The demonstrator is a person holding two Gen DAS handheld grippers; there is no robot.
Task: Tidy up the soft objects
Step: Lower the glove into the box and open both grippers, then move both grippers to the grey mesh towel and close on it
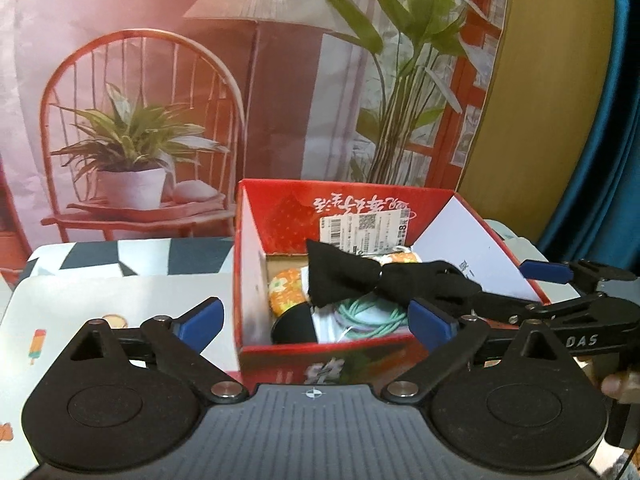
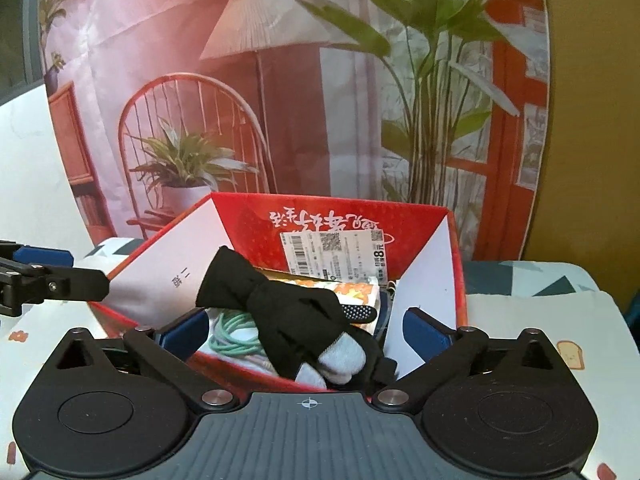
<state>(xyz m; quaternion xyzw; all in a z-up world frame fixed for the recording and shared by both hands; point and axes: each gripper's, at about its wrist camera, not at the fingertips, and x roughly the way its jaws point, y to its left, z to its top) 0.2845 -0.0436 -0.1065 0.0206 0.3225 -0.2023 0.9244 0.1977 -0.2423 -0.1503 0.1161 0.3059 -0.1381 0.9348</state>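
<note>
A black glove [image 1: 344, 278] with grey fingertips [image 2: 340, 360] lies across the top of an open red box [image 1: 320, 356], over the items inside. My right gripper [image 2: 304, 332] is open, its blue pads on either side of the glove's finger end, over the box's near edge [image 2: 256, 368]. It enters the left wrist view [image 1: 536, 280] from the right. My left gripper [image 1: 316, 320] is open in front of the box, apart from the glove.
Inside the box lie an orange floral fabric piece [image 1: 286, 292], a coiled mint-green cord [image 1: 372, 314], a black round item [image 1: 294, 326] and white cloth. The table has a patterned mat [image 1: 100, 312]. A printed backdrop [image 1: 240, 80] stands right behind the box.
</note>
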